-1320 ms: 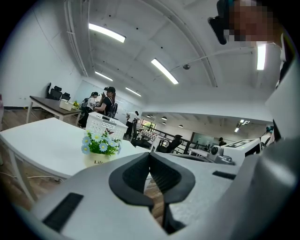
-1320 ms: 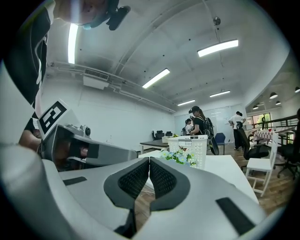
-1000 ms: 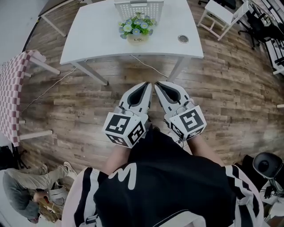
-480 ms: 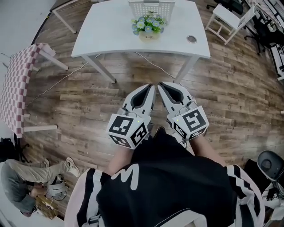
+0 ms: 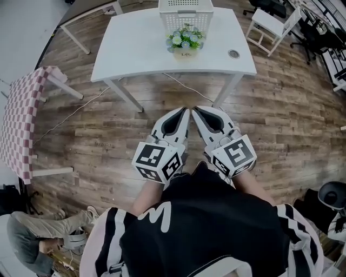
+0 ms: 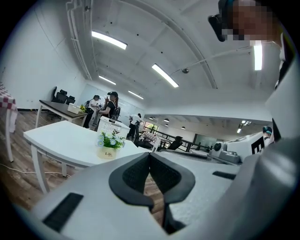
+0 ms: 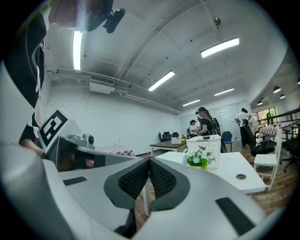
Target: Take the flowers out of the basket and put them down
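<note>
Head view: white table [image 5: 135, 51] lies ahead, across a strip of wooden floor [image 5: 108, 124].

- Basket [image 5: 185, 12]: white, at the table's far edge, centre.
- Flowers [image 5: 185, 40]: small pot, upright (long axis vertical), on the tabletop on the near side of the basket, just beside it. Contact not resolvable. Judged already outside the basket.
- Left gripper [image 5: 185, 111] and right gripper [image 5: 195, 110]: side by side over the floor, well short of the table's near edge. Both point at the table; jaws pressed together, nothing between them.
- Key relation: pot sits straight ahead, almost on the line between the two tips, so neither hand is clearly nearer.
- In the way: only the table's near edge. Cable port [image 5: 233, 54] lies right of the pot, white chair [image 5: 268, 21] right of the table, checked table [image 5: 19, 116] to its left.
</note>
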{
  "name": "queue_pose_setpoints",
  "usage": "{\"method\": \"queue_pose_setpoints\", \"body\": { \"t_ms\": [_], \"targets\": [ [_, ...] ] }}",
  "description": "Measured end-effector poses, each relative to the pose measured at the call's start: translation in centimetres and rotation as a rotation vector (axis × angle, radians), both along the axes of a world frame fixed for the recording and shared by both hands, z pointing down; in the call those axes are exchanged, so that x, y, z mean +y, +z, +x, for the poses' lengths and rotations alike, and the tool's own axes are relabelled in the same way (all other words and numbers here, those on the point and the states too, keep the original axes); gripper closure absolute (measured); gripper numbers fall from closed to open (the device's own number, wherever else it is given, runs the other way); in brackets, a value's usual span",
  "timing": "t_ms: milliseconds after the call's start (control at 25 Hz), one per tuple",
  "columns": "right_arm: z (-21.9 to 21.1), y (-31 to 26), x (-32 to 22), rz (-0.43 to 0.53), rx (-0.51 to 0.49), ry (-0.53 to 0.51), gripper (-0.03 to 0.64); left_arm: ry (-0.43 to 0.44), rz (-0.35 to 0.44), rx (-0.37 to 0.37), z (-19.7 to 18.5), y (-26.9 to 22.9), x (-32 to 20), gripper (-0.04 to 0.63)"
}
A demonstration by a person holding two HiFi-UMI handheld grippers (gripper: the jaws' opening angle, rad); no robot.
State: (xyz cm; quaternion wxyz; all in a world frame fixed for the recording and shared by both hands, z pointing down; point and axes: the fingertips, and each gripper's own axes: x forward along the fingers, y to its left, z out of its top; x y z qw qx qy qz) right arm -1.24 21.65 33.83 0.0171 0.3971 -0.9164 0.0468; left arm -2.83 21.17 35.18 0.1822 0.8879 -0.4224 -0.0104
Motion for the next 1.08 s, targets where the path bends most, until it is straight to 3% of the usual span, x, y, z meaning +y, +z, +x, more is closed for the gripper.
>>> {"method": "queue_pose_setpoints", "body": {
  "t_ms": [360, 1080],
  "targets": [
    [-0.6, 0.1, 0.0, 0.007, 0.022, 0.036, 0.6, 0.036, -0.003, 0.002, -0.7, -0.2, 0.1, 0.589],
    [-0.7, 0.3, 1.1, 0.012, 0.019, 0.057, 0.6, 0.026, -0.004, 0.008, -1.2, -0.2, 1.3, 0.589]
  ]
}}
